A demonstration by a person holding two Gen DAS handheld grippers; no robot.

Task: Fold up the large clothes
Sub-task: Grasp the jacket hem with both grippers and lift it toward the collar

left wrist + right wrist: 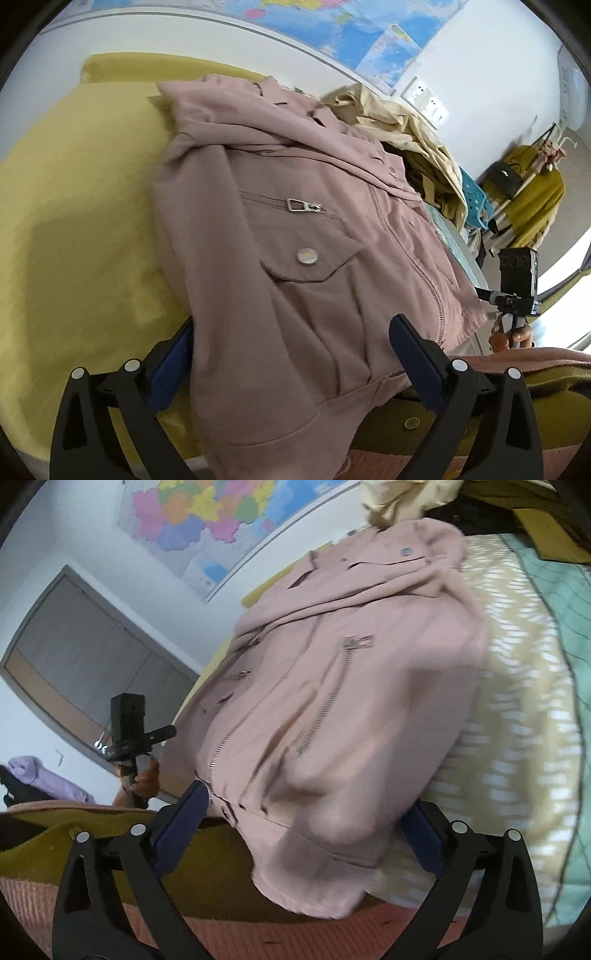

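A dusty pink jacket (280,221) with zips, a snap-button pocket and a collar lies front up, its sleeves folded in. In the left wrist view it rests on a yellow cover (74,184). My left gripper (291,354) is open, its blue-padded fingers on either side of the jacket's lower left hem. In the right wrist view the jacket (332,701) lies partly on a beige patterned bedspread (517,720). My right gripper (306,827) is open, its fingers either side of the lower right hem. Neither gripper holds cloth.
A pile of cream and olive clothes (399,122) lies beyond the collar. A blue perforated basket (476,199) and a clothes rack with an olive garment (535,199) stand to the right. A map hangs on the wall (207,520). A teal quilt (554,602) lies right.
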